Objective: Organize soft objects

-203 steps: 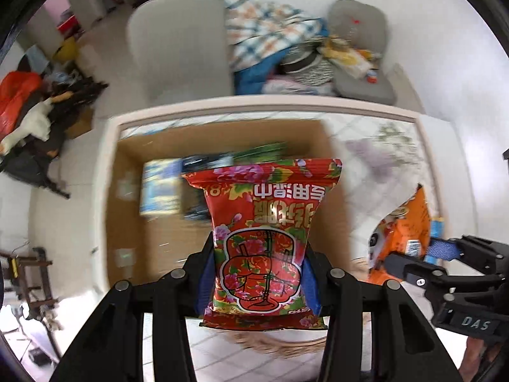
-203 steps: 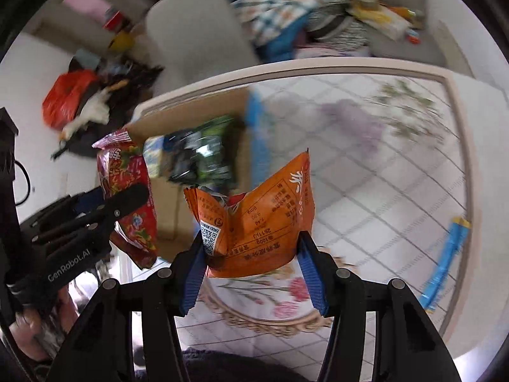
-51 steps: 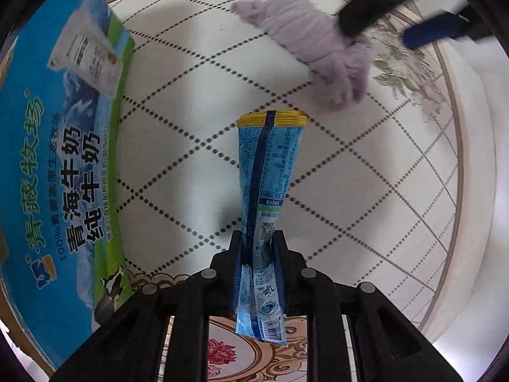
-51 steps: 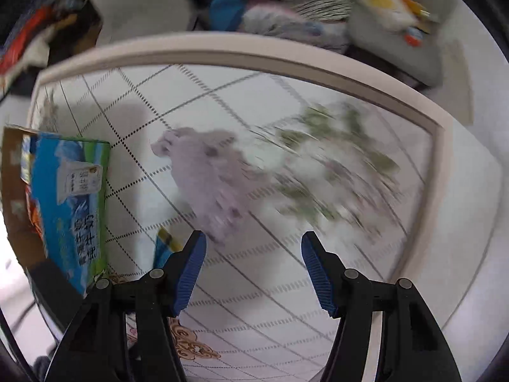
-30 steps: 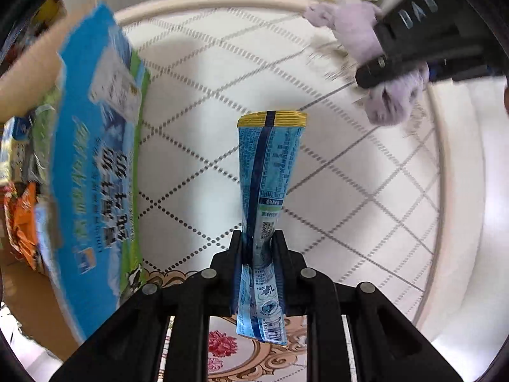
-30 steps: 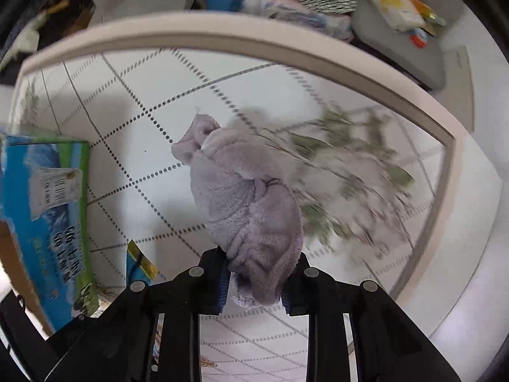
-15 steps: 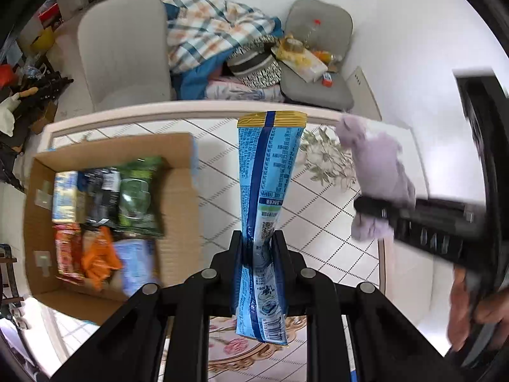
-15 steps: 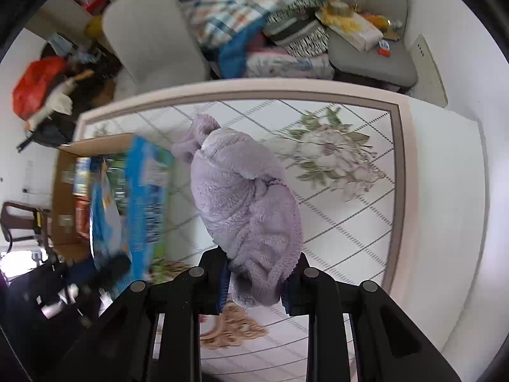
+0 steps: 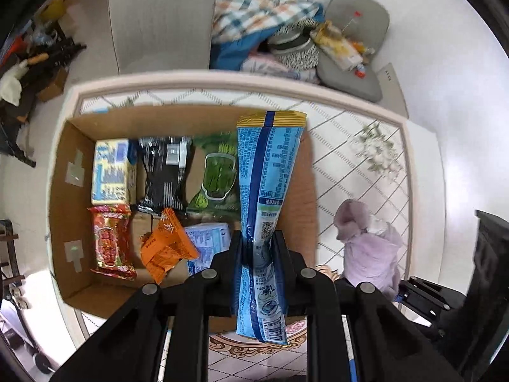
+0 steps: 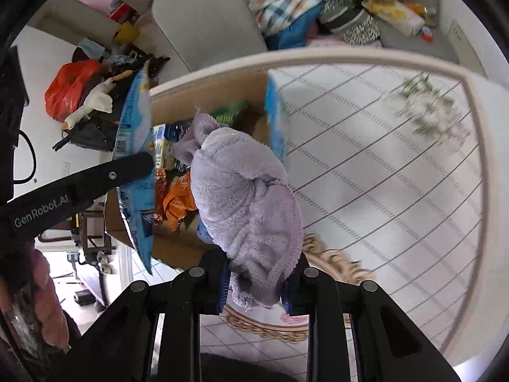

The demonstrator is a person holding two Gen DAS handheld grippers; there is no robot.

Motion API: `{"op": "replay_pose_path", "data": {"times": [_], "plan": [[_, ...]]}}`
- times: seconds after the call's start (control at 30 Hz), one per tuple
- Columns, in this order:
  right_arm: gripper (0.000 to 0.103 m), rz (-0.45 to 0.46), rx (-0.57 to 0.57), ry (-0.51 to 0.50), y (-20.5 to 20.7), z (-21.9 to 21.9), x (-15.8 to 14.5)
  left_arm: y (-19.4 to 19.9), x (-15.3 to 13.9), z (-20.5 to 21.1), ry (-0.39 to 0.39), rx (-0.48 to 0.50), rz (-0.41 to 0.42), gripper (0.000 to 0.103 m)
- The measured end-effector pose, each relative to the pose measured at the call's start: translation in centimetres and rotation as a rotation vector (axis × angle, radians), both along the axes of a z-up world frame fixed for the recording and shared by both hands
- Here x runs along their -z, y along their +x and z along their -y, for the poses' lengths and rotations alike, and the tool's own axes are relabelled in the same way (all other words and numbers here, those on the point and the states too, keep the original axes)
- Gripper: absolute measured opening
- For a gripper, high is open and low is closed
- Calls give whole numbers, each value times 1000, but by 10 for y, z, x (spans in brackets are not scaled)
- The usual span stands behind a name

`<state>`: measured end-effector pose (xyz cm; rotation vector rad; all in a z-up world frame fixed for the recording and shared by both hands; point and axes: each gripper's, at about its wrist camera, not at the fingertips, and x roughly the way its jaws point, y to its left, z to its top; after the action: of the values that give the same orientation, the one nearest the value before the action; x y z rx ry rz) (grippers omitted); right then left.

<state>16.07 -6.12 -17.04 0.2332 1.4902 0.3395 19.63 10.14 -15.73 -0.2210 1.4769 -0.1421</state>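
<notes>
The blue snack packet (image 9: 268, 191) stands upright in the left gripper (image 9: 257, 251), pinched near its lower end between both fingers, its gold-edged top hanging over the right side of the cardboard box (image 9: 60, 172). Inside the box lie a red packet (image 9: 109, 242), an orange packet (image 9: 165, 248), a green packet (image 9: 216, 178), a black packet (image 9: 163, 175) and a yellow-blue packet (image 9: 109, 172). The right gripper (image 10: 254, 281) clamps a lilac plush cloth (image 10: 246, 203), held above the patterned table (image 10: 381, 175) just beside the box's near right corner, to the left gripper's right.
</notes>
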Motion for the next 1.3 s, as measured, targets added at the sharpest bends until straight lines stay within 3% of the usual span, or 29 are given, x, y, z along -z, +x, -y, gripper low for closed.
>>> {"op": "replay_pose_path", "data": {"times": [0.2,0.33,0.53,0.73,0.8,0.87,0.9,0.93,0.97,1.03,1.1,1.3], "plan": [[27,-7,46,-63,8,-6,17,15,43,2,-97,6,-107,16],[27,-14,73,-90,13,-2,17,22,52,8,-65,22,-130,25],[27,-16,72,-98,15,-9,14,18,43,-11,-65,-21,-100,54],[29,-38,53,-74,9,-30,16,3,23,-37,31,-39,-20,56],[35,-40,43,-94,8,-38,19,-2,21,-45,62,-44,-5,56],[51,-35,53,-105,8,-41,20,-7,18,-53,98,-48,16,61],[69,-27,64,-112,8,-43,19,-9,16,-57,112,-53,29,65],[77,-20,68,-111,7,-43,18,-13,13,-62,130,-60,43,77],[77,-9,70,-103,6,-44,16,-13,13,-64,140,-63,47,88],[77,7,63,-125,5,-49,11,-19,8,-74,159,-77,67,94],[78,28,46,-159,4,-55,7,-22,5,-78,177,-82,81,96],[98,58,15,-262,-1,-68,3,-40,-6,-92,221,-94,134,101]]}}
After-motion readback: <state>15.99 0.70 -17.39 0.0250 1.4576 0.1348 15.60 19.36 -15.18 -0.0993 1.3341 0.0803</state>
